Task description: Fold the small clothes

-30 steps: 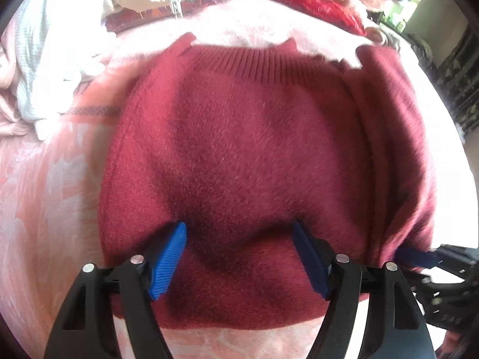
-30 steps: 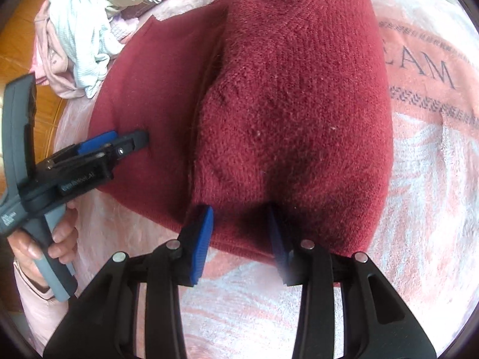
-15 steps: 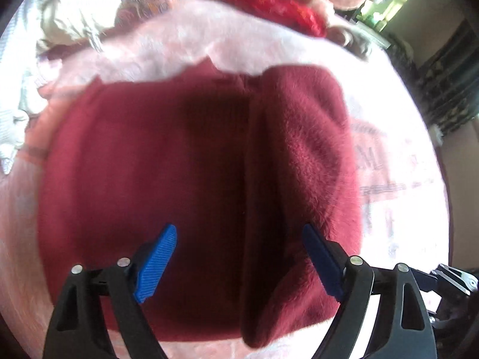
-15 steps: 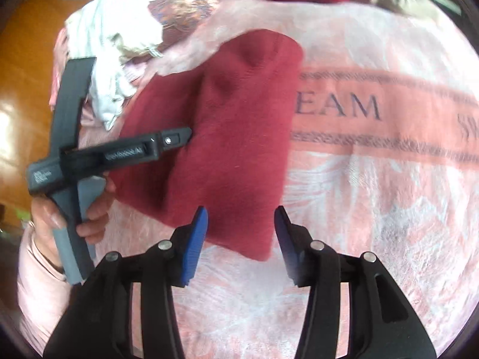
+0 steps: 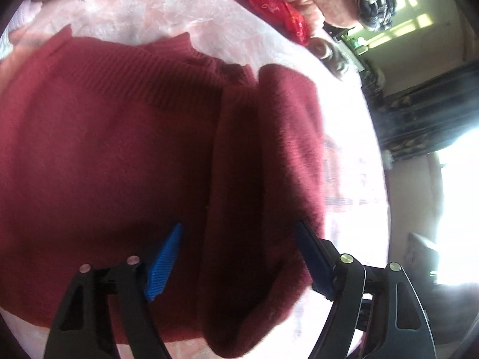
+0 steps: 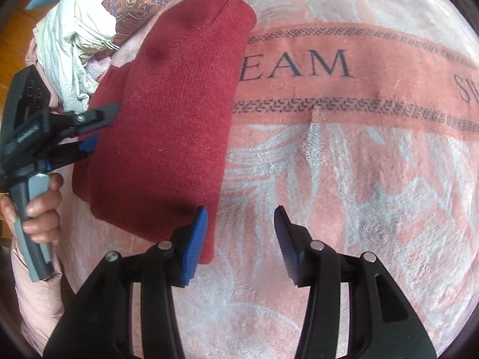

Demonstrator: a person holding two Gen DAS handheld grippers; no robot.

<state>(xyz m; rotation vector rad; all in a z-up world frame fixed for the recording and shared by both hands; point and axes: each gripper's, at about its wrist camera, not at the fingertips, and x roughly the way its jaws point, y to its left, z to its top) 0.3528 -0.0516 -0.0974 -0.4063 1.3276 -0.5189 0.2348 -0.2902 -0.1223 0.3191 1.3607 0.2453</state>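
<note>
Sweater (image 5: 125,155), dark red, lies on a pink blanket (image 6: 344,164) with one side folded over; its lower edge is cut off in the left wrist view. Only the right wrist view shows the blanket's lettering, partly covered. Left claw (image 5: 236,257) points steeply down over the fold, closing, pads clear of the cloth. Right claw (image 6: 241,233) stands apart, empty, beside the sweater's edge.

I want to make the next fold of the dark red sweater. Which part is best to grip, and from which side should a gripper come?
Probably the doubled near hem of the sweater, where the folded-over panel ends on the pink blanket. That edge lies free, facing both grippers, so coming from the near side, low over the blanket, suits it. The left gripper, jaws closing, already straddles the fold there without pressing; the right gripper is open beside it.
</note>
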